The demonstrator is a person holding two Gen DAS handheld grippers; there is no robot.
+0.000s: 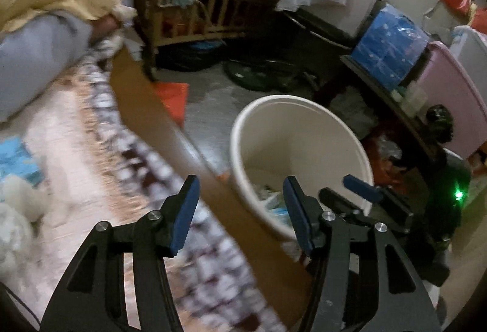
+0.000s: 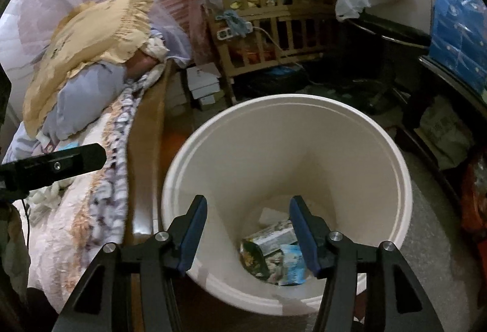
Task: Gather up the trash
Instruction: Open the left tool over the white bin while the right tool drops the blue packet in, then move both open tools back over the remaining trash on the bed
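Over the white bucket (image 2: 304,149) I have the right gripper (image 2: 248,236) angled steeply downward, its two blue-padded fingers (image 2: 194,228) standing apart with nothing between them, and straight below, on the bucket's floor, lies the trash: a greenish printed packet (image 2: 268,253), a light blue wrapper (image 2: 293,265) overlapping it, and a pale scrap of paper (image 2: 271,214) behind them, three pieces that I can count. My left gripper (image 1: 240,213) tilts down at a similar angle over the wooden edge of the bed (image 1: 170,131), just beside the bucket (image 1: 304,131); its jaws are also apart and empty. From the left wrist view I see the right tool's two blue pads (image 1: 359,187) reaching in over the bucket's near rim, and from the right wrist view a black part of the left tool (image 2: 61,164) pokes in at the left edge, its pads cut off. The left view is badly smeared across the patterned bedspread (image 1: 100,149), so I cannot make out the pale soft thing (image 1: 15,210) at its lower left. On the bed sit one yellow frilled pillow (image 2: 97,49) and one lilac pillow (image 2: 88,97) beneath it. One wooden crib (image 2: 274,27), piled with clutter I cannot sort out, stands behind the bucket.
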